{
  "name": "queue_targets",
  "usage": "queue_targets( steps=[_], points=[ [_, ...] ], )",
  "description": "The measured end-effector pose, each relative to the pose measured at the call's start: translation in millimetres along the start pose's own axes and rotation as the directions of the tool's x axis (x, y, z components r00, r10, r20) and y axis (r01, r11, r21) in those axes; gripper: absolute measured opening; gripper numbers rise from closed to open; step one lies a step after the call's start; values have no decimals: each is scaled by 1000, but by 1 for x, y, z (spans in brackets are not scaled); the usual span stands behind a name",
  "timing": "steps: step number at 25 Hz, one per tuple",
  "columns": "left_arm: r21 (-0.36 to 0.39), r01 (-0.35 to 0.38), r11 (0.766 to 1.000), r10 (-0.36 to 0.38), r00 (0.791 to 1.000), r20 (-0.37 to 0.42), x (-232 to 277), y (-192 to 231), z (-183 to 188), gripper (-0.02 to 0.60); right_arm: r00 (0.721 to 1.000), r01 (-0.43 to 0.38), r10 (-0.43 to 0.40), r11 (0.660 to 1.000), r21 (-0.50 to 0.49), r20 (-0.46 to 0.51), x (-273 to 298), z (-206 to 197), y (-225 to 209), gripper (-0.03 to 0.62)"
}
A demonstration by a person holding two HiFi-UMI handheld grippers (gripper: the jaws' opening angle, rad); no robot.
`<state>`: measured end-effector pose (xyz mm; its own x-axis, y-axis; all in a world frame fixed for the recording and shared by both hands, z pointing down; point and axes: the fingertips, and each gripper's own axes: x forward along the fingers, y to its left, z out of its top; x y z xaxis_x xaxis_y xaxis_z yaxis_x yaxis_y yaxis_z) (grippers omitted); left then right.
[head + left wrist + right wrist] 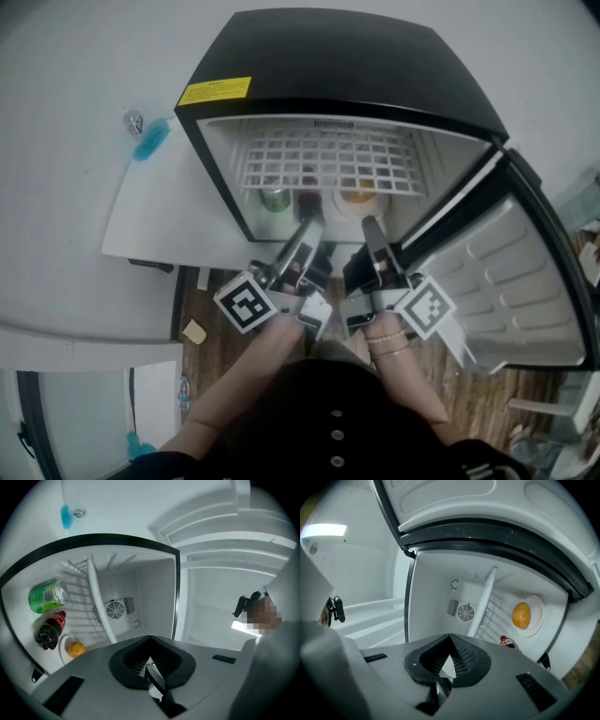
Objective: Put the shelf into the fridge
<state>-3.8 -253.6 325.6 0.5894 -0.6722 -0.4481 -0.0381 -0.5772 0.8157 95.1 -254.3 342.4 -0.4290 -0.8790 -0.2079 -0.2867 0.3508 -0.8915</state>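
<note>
The white wire shelf (pixel 328 159) lies level inside the open black mini fridge (pixel 337 56), above the items on its floor. It shows edge-on in the left gripper view (pixel 96 597) and the right gripper view (pixel 485 599). My left gripper (pixel 312 225) and right gripper (pixel 371 223) hang side by side just in front of the fridge opening, below the shelf's front edge. The left gripper (pixel 150 639) has its jaws together with nothing held. The right gripper (pixel 450 637) is likewise shut and empty. Neither touches the shelf.
Under the shelf stand a green can (pixel 44 596), a cola bottle (pixel 49 630) and an orange on a white plate (pixel 521 614). The fridge door (pixel 506 281) swings open to the right. A white counter (pixel 159 216) with a blue item (pixel 150 139) sits left of the fridge.
</note>
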Motion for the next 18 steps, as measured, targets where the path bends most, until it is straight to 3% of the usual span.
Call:
queue_targets(
  steps=[18],
  points=[
    [17, -33, 999, 34, 999, -26, -1, 6, -1, 6, 999, 1, -2, 999, -40, -36, 7, -9, 1, 8]
  ],
)
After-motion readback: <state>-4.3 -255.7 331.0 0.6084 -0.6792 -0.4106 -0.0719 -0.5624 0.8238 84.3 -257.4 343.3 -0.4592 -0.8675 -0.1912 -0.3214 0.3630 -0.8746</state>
